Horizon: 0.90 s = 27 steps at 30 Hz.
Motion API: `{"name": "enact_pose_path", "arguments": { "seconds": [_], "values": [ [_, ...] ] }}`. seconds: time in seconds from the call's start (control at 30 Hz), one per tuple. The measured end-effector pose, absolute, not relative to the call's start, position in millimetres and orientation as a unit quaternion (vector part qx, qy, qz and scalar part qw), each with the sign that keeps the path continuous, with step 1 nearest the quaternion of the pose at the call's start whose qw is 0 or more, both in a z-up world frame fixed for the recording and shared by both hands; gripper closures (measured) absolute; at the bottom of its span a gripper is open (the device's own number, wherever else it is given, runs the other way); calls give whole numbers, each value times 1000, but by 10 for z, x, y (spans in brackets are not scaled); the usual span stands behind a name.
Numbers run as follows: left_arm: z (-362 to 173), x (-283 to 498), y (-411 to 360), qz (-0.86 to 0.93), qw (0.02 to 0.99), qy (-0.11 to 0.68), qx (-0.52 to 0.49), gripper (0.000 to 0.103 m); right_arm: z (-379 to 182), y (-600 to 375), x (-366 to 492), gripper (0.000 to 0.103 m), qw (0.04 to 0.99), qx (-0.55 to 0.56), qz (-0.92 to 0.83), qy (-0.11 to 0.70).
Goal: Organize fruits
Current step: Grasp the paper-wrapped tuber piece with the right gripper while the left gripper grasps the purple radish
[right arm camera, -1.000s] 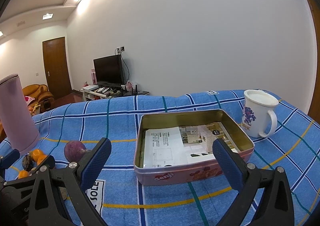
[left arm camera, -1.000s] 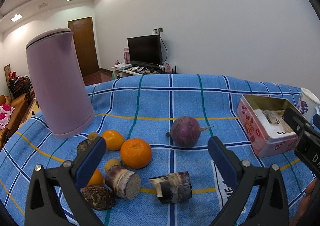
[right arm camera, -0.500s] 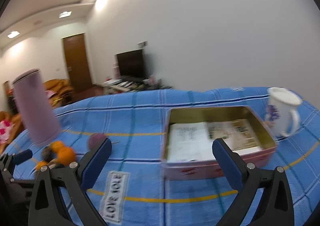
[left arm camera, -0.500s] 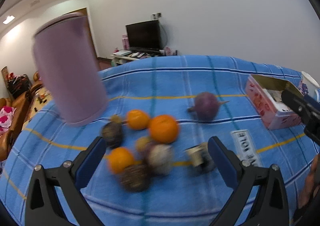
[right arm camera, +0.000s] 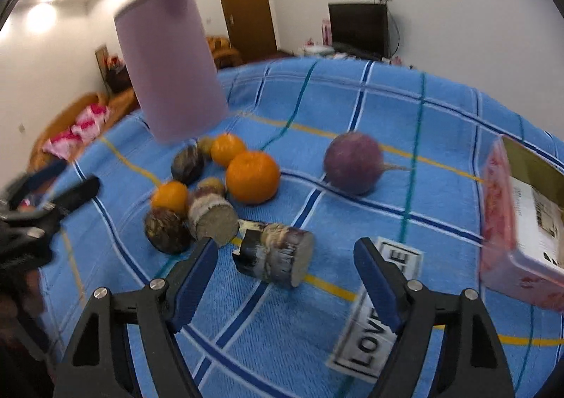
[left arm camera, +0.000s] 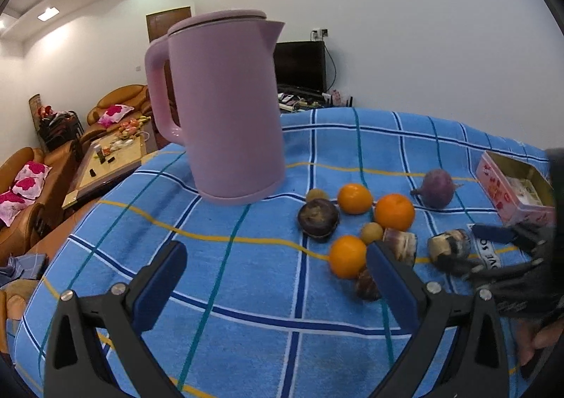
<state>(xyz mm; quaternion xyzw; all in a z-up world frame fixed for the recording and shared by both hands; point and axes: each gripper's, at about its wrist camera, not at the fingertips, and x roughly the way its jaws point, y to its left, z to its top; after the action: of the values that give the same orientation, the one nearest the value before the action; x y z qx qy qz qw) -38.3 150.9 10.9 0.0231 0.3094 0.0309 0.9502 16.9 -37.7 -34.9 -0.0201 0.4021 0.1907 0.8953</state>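
Observation:
On the blue checked cloth [right arm camera: 405, 123] lies a cluster of fruit: a big orange [right arm camera: 252, 176], two smaller oranges, dark mangosteens [right arm camera: 165, 229] and two cut sugarcane pieces. One sugarcane piece [right arm camera: 275, 255] lies just ahead of my right gripper [right arm camera: 284, 283], between the lines of its fingers but untouched; the jaws are closing. A purple round root [right arm camera: 353, 162] sits further back. My left gripper [left arm camera: 276, 278] hangs open over bare cloth left of the cluster, with an orange [left arm camera: 347, 256] by its right finger. The right gripper [left arm camera: 493, 239] shows at the right edge of the left wrist view.
A tall pink kettle [left arm camera: 225, 109] stands behind the fruit on the left. A pink tin box [right arm camera: 521, 221] with papers inside sits at the right. A "LOVE" label [right arm camera: 377, 310] lies on the cloth. Sofas and a low table stand beyond the table's left edge.
The right gripper has swung left and down from the tin box to the fruit cluster, jaws narrower. The left gripper has shifted left, so the kettle now fills its view.

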Motion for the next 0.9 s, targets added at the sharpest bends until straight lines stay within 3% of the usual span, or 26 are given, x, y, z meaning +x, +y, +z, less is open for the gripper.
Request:
{"name": "enact_pose_path", "arguments": {
  "seconds": [0.03, 0.07, 0.17, 0.33, 0.6, 0.8, 0.9],
  "values": [
    [118, -376, 1484, 27, 950, 309, 26, 0, -404, -328, 202, 28, 891, -29, 186, 414],
    [129, -359, 1438, 24, 950, 308, 30, 0, -461, -286, 228, 45, 885, -37, 184, 426],
    [188, -322, 1282, 10, 952, 302, 38, 0, -485, -280, 226, 63, 886, -45, 188, 422],
    [259, -145, 919, -38, 952, 299, 43, 0, -293, -676, 160, 64, 906, 7, 172, 387],
    [137, 480, 42, -98, 936, 335, 55, 0, 147, -1436, -25, 64, 965, 19, 41, 258],
    [-144, 877, -330, -88, 917, 383, 65, 13, 175, -1691, 16, 64, 970, -1, -1, 243],
    [-330, 1041, -407, -81, 904, 416, 51, 24, 188, -1767, 5, 64, 969, -11, -9, 247]
  ]
}}
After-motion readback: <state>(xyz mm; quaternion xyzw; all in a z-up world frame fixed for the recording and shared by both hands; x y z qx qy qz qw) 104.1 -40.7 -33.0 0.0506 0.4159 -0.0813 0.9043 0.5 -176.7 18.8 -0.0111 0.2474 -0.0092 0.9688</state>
